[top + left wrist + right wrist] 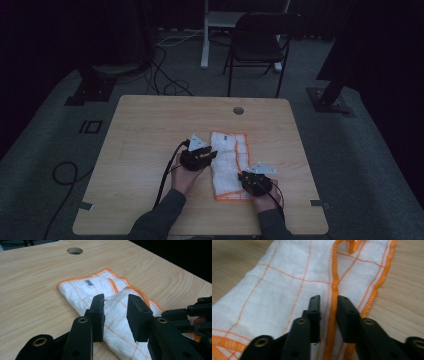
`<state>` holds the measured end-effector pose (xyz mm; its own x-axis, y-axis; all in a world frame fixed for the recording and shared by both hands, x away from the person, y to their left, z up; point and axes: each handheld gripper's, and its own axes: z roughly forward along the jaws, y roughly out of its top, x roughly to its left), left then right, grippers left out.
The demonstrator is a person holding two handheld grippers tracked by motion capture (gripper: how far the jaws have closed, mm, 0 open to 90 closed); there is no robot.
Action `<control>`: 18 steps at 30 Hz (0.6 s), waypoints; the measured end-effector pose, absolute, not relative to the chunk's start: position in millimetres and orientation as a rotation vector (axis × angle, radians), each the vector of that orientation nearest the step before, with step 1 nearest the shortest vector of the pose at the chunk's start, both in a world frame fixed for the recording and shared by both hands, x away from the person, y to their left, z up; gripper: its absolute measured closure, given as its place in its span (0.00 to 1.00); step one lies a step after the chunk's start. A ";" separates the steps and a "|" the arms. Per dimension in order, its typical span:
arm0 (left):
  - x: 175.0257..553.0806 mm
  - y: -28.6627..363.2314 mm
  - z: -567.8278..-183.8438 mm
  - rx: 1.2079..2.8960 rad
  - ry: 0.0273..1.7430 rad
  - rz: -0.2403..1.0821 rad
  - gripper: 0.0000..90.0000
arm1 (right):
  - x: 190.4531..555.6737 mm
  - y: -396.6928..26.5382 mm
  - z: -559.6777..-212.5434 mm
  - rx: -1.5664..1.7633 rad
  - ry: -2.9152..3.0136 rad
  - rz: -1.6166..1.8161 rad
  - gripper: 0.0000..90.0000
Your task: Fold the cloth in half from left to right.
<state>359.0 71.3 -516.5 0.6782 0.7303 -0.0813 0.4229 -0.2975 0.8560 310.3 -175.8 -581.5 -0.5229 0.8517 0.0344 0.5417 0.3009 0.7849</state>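
Observation:
A white cloth [230, 165] with orange grid lines and an orange hem lies folded into a long strip on the wooden table [150, 130], near its front middle. My left gripper [213, 154] sits at the strip's left edge. In the left gripper view its jaws [115, 298] stand apart over a raised fold of the cloth [82, 287], open. My right gripper [243, 176] is at the strip's near right end. Its jaws [329, 298] stand close together astride the orange hem of the cloth [282, 282], with a gap still showing between them.
A round cable hole [238, 110] is in the table's far edge. A dark folding chair [260, 40] stands beyond the table. Cables trail over the floor at the left. My right gripper [197, 315] also shows at the right edge of the left gripper view.

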 end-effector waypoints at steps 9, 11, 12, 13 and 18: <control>358.0 68.9 -521.3 1.950 0.894 0.404 0.75 | 299.9 -174.1 -572.5 1.205 2.157 1.109 0.97; 357.8 68.7 -522.1 1.953 0.895 0.403 0.75 | 296.4 -174.8 -570.5 1.202 2.148 1.115 0.97; 357.6 68.6 -522.4 1.954 0.895 0.402 0.75 | 294.4 -175.3 -569.3 1.206 2.140 1.118 0.97; 357.5 68.6 -522.6 1.958 0.894 0.403 0.75 | 292.4 -176.1 -568.0 1.205 2.134 1.125 0.97; 357.4 66.4 -525.3 1.964 0.893 0.400 0.74 | 280.6 -181.1 -560.4 1.202 2.097 1.149 0.97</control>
